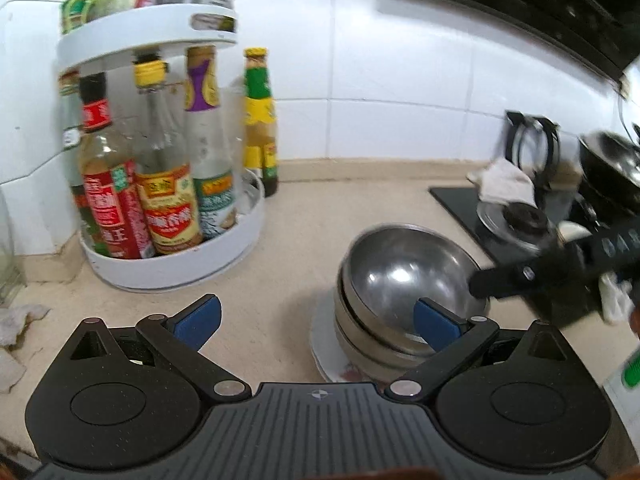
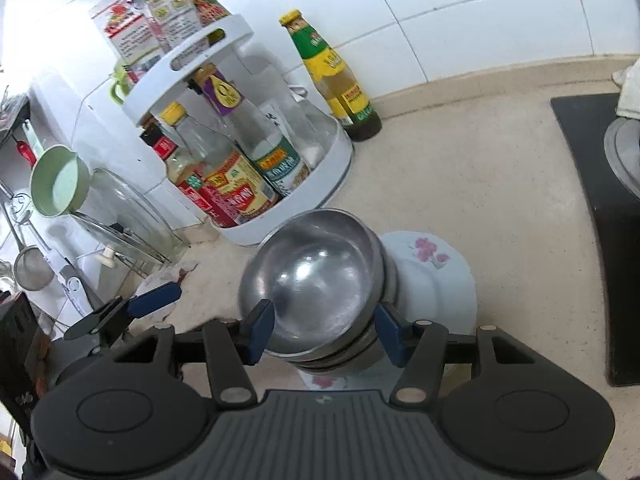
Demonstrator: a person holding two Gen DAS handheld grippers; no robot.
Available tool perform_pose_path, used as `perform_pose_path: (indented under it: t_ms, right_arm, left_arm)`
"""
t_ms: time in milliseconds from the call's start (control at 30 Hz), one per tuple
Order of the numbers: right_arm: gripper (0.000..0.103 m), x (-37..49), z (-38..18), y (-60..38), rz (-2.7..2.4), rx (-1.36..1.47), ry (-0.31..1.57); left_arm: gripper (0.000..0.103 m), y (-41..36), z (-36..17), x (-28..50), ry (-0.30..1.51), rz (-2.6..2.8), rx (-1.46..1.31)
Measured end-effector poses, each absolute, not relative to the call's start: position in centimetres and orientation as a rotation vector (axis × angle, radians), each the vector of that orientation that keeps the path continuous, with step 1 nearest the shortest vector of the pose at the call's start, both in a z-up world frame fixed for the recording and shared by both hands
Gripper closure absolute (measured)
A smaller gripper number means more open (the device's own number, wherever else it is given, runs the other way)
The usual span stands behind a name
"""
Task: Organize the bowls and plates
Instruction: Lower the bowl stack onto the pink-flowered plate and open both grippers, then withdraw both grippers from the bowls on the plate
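A stack of steel bowls (image 1: 404,280) (image 2: 316,280) sits on a white plate with pink flowers (image 2: 432,276) (image 1: 326,344) on the beige counter. The top bowl lies tilted in the stack. My left gripper (image 1: 318,320) is open and empty, its right finger in front of the stack's near side. My right gripper (image 2: 326,330) is open, its blue pads either side of the stack's near rim, around the bowls without closing. The right gripper also shows in the left wrist view (image 1: 520,276), reaching over the bowls from the right.
A white two-tier rack of sauce bottles (image 1: 160,184) (image 2: 248,152) stands left of the bowls, with a green-capped bottle (image 1: 260,120) (image 2: 332,76) beside it. A black stove (image 1: 500,216) (image 2: 592,216) with a pan lies to the right. A glass lid and utensils (image 2: 120,216) sit far left.
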State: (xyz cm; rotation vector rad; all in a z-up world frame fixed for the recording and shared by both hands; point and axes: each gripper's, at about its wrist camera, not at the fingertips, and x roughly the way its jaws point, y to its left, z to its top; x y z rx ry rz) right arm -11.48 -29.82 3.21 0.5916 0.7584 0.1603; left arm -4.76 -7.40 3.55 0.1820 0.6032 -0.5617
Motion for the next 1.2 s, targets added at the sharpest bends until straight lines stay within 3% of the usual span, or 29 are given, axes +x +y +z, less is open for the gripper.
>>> perform_pose_path:
  t_ms: [633, 1200]
  right_arm:
    - [0.048, -14.5, 6.7, -27.6, 0.02, 0.385, 0.517]
    - [0.044, -19.6, 7.3, -29.5, 0.039, 0.35, 0.491]
  left_arm:
    - [0.0, -9.7, 5.8, -8.0, 0.502, -0.368, 0.063]
    - [0.0, -12.5, 6.8, -13.5, 0.487, -0.213, 0.043]
